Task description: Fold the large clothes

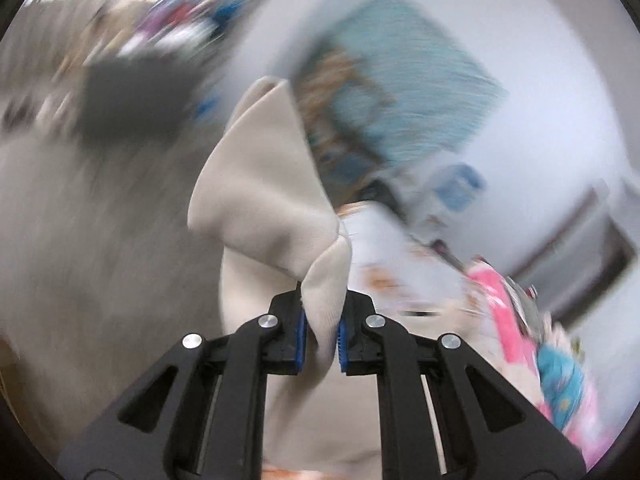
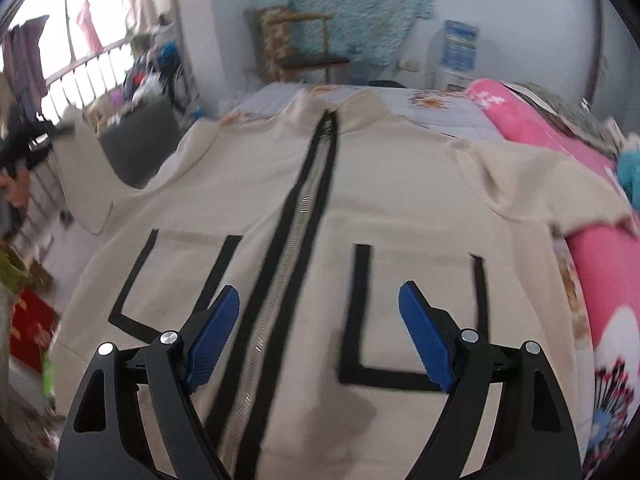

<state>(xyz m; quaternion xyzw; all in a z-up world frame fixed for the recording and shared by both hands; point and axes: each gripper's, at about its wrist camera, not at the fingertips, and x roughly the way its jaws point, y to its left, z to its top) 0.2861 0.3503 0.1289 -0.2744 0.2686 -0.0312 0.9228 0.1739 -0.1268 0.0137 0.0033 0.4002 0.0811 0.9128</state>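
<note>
While the left hand-held gripper (image 1: pixel 322 328) pinches a bunched fold of the cream zip-front jacket with black-trimmed pockets (image 2: pixel 400 208) between its blue pads, the right hand-held gripper (image 2: pixel 319 336) hovers spread wide and empty above the garment's lower front, straddling the black zipper (image 2: pixel 308 208). The jacket lies face up on the bed (image 2: pixel 440 100), its long axis running away from the right camera, collar at the far end and hem nearest. To fold well, I judge the lifted sleeve should be carried across toward the zipper line, keeping the cloth taut and the body flat.
</note>
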